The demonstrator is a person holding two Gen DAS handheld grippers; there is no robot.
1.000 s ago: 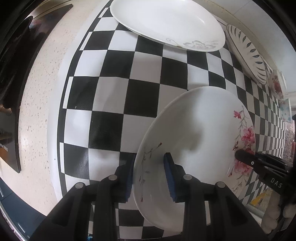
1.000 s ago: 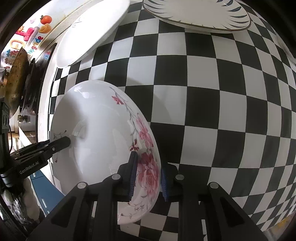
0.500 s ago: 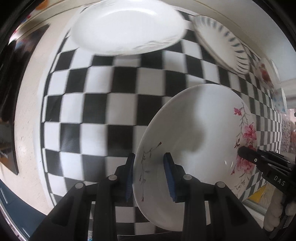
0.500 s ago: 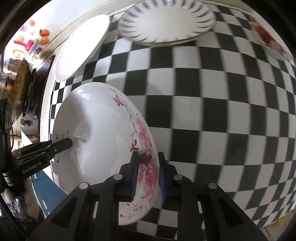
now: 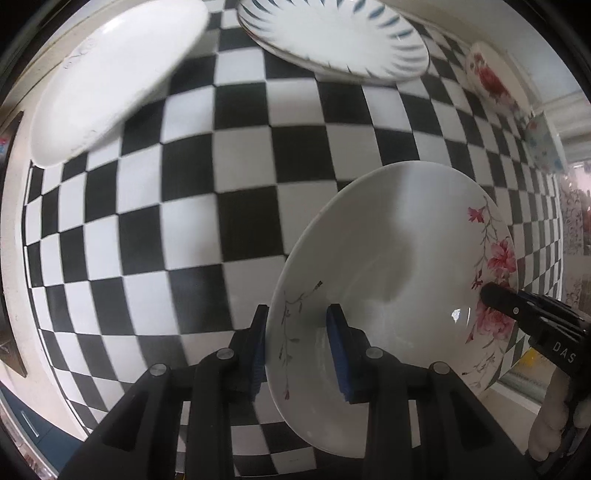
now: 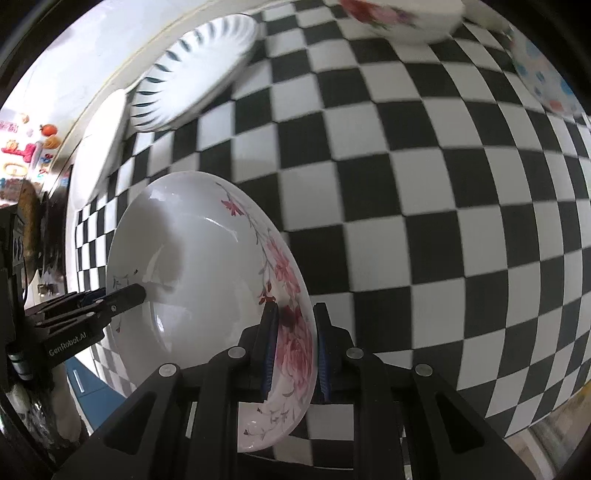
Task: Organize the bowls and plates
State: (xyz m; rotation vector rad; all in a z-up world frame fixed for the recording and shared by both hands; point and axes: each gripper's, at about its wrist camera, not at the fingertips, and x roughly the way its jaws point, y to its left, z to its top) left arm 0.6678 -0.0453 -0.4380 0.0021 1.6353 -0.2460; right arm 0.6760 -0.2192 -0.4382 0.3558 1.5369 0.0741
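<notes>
A white plate with pink flowers (image 5: 391, 266) (image 6: 192, 280) hangs above the black-and-white checked cloth (image 5: 221, 206). My left gripper (image 5: 297, 314) is shut on its plain rim. On the flowered rim opposite, my right gripper (image 6: 293, 312) is shut too; it also shows at the right of the left wrist view (image 5: 496, 297). A plain white plate (image 5: 110, 74) lies at the upper left. A white plate with dark blue rim strokes (image 5: 332, 40) (image 6: 192, 77) lies at the top.
A bowl with red roses (image 5: 487, 81) (image 6: 399, 18) and a bowl with blue dots (image 5: 543, 147) (image 6: 546, 77) stand at the cloth's far right. A pale speckled counter (image 5: 14, 229) borders the cloth on the left, with dark cookware beyond (image 6: 33, 206).
Both grippers have carried the flowered plate sideways over the cloth, toward the right. The plain plate has slid to the upper left, and the striped plate and two bowls have come into view.
</notes>
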